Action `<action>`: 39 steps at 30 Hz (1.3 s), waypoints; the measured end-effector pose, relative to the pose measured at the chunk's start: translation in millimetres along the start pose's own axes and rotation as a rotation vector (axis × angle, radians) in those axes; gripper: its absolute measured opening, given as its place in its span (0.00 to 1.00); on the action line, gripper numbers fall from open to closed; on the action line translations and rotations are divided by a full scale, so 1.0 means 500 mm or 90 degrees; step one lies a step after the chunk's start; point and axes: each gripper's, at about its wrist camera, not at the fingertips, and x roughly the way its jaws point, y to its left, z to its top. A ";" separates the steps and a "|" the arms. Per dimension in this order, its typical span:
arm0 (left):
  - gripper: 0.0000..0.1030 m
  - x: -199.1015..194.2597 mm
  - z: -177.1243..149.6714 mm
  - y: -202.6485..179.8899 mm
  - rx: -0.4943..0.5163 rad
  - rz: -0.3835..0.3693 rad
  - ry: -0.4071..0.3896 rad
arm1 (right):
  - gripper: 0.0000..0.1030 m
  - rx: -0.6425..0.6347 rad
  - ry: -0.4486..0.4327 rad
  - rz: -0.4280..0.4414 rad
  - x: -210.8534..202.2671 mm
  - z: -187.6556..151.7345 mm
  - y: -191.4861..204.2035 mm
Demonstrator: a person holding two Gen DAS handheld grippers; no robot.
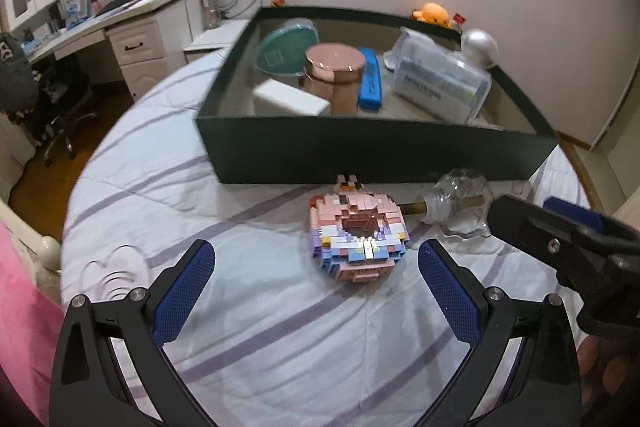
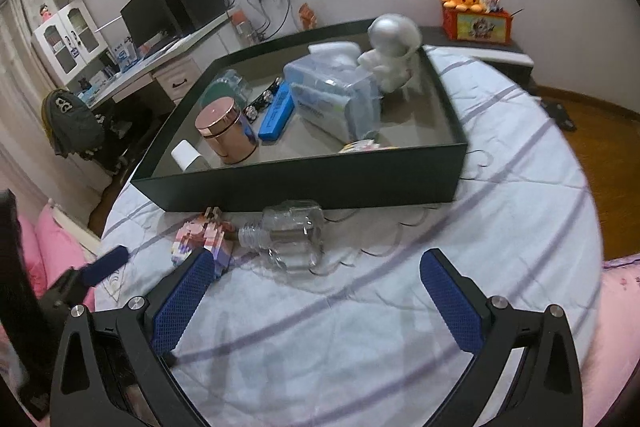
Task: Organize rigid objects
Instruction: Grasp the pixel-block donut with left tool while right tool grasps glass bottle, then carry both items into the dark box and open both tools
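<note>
1. Currently both claws are released and hold nothing. L gripper (image 1: 316,259) has its blue pads spread wide; R gripper (image 2: 316,269) likewise, jaws well apart.
2. Two items are left outside the box, on the striped pale bedsheet (image 1: 248,339): a pink-and-pastel toy-brick model w/ a hollow centre (image 1: 357,241), and a clear glass bottle w/ threaded neck and a brass-coloured rod inside (image 2: 290,239). Both lie just in front of the near wall of the dark green open cardboard box (image 1: 376,157).
3. Box contents: rose-gold cylindrical tin (image 1: 334,71), blue oblong case (image 1: 370,81), white rectangular block (image 1: 292,98), clear plastic pack (image 1: 440,77), teal round lid (image 1: 290,45), white-and-silver astronaut figure (image 2: 394,47). Spare floor shows at the box's near right corner.
4. Key relation: brick model sits dead ahead of the L gripper, centred between its pads, a short reach fwd. Its outline is roughly round, no clear long axis, so approach angle looks uncritical.
5. Bottle lies on its side, long axis across the R wrist view, neck pointing toward the brick model. It is ahead of the R gripper, offset toward its left finger.
6. Judgement: L is nearer the brick model, R nearer the bottle. Neck and model nearly touch; contact cannot be confirmed.
7. Risk: model may shed bricks if squeezed hard; glass may roll or slip.
</note>
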 end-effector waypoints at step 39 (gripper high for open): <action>0.51 -0.094 0.045 0.055 -0.010 -0.019 -0.069 | 0.61 -0.072 -0.038 -0.009 -0.056 0.006 0.038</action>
